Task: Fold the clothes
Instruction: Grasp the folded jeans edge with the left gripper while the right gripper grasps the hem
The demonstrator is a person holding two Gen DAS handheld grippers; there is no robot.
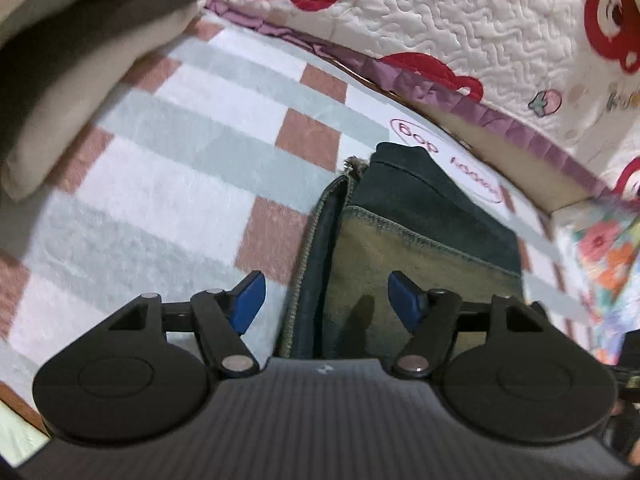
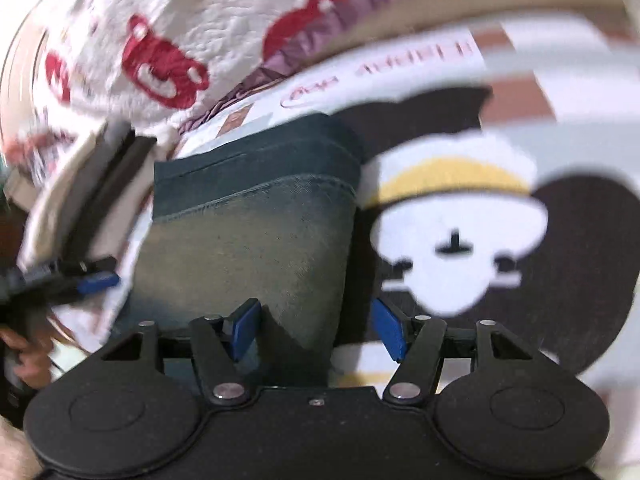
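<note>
Left gripper and right gripper are both hovering wide open, empty, over folded jeans at twelve o'clock on the checked blanket

Folded dark denim jeans, faded yellowish wash across the middle, stitched hems showing, lying flat in a compact rectangle, layers stacked, edges roughly aligned

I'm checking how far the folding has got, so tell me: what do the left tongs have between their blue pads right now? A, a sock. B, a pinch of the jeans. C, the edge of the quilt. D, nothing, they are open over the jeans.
D: the left tongs stand wide apart, gripping nothing, over the folded jeans.
</note>
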